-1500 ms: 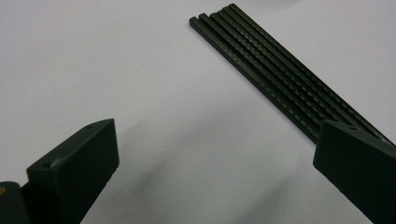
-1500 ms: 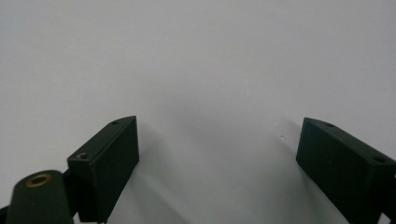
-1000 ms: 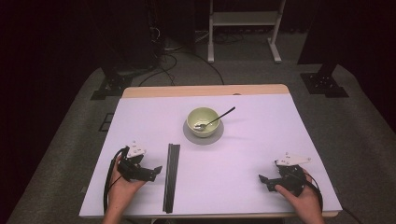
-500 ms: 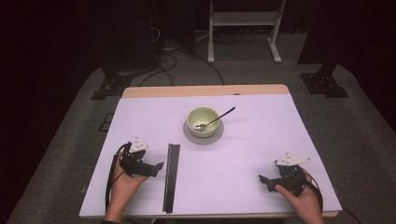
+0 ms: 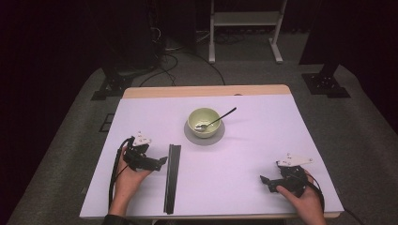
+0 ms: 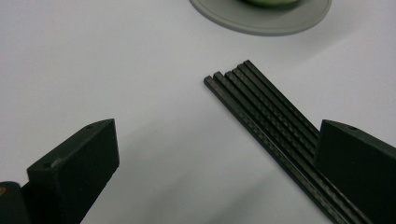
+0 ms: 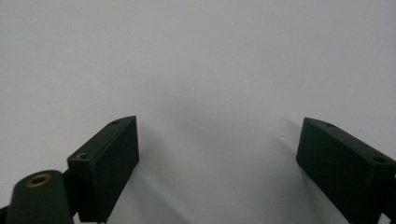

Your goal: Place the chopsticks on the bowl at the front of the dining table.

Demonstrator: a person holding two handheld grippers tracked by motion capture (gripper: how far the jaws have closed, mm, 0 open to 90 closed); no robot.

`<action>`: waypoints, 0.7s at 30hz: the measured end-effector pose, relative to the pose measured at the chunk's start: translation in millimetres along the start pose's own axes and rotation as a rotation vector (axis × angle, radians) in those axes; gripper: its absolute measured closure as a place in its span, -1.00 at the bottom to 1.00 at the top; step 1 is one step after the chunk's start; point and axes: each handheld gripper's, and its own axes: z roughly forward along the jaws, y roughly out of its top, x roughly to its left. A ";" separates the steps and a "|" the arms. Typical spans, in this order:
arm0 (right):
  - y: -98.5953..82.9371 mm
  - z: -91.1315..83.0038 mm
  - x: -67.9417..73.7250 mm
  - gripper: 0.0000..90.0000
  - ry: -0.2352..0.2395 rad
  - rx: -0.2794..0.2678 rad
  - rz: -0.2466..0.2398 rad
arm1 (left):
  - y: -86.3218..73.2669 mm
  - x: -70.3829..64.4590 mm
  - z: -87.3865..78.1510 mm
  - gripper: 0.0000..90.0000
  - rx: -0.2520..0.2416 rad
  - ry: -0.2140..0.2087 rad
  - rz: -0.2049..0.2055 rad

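Observation:
A bundle of black chopsticks (image 5: 172, 176) lies lengthwise on the white table, left of centre; the left gripper view shows its far end (image 6: 261, 100). My left gripper (image 5: 159, 162) rests just left of the bundle, open, its jaws pointing right toward it; one jaw partly covers the sticks in its own view (image 6: 219, 161). A pale green bowl (image 5: 203, 121) with a spoon (image 5: 220, 117) in it stands on a grey saucer (image 5: 203, 137) at the table's middle. My right gripper (image 5: 264, 181) sits near the front right, open over bare table (image 7: 219, 149).
The white tabletop (image 5: 263, 136) has a wooden strip along its far edge. Beyond it lie dark carpet, cables and stand legs (image 5: 244, 28). Both hands rest near the front edge.
My left gripper has shifted slightly right and forward toward the chopsticks. The right gripper has not moved.

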 end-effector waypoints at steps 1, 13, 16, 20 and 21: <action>0.0 0.0 0.1 -0.75 0.000 0.000 0.000 | 1.6 0.7 0.7 -1.00 -0.001 0.000 -0.001; 0.0 0.0 0.1 -0.75 -0.001 0.000 0.000 | 15.5 4.1 13.6 -1.00 -0.001 0.007 0.003; 0.0 0.0 0.1 -0.75 0.000 0.000 0.001 | 17.7 5.7 17.3 -1.00 -0.003 0.003 -0.003; 0.0 0.0 0.0 -0.75 0.000 0.000 0.000 | 19.3 9.5 22.0 -1.00 0.014 0.013 -0.003; 0.0 0.0 0.0 -0.75 0.000 0.000 0.000 | 19.3 9.5 22.0 -1.00 0.014 0.013 -0.003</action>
